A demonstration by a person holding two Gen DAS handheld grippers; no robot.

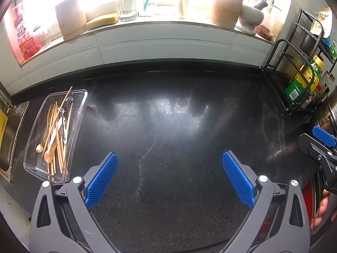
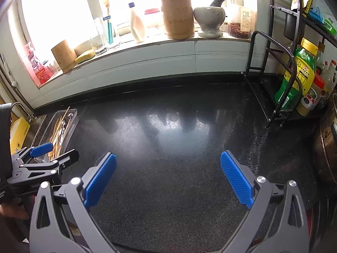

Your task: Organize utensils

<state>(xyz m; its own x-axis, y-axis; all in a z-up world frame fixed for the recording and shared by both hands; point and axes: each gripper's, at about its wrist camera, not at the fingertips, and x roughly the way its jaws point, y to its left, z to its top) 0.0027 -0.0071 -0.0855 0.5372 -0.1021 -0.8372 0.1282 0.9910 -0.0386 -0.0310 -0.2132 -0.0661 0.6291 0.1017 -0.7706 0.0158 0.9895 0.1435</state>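
Observation:
A clear plastic tray point(image 1: 81, 97) lies at the left of the black counter, holding several wooden chopsticks point(image 1: 55, 124), gold spoons point(image 1: 48, 156) and a white-handled utensil. It also shows in the right wrist view point(image 2: 72, 113). My left gripper point(image 1: 169, 160) is open and empty, hovering over bare counter to the right of the tray; it shows at the left of the right wrist view point(image 2: 53, 151). My right gripper point(image 2: 168, 161) is open and empty over the counter's middle; one of its blue pads shows at the right edge of the left wrist view point(image 1: 324, 139).
A black wire rack point(image 2: 273, 67) with sauce bottles point(image 2: 299, 78) stands at the right. The windowsill holds a bamboo utensil holder point(image 2: 178, 18), a mortar point(image 2: 209, 20), glasses, a sponge and a bamboo cup point(image 2: 63, 54). A steel sink point(image 1: 8, 139) lies left of the tray.

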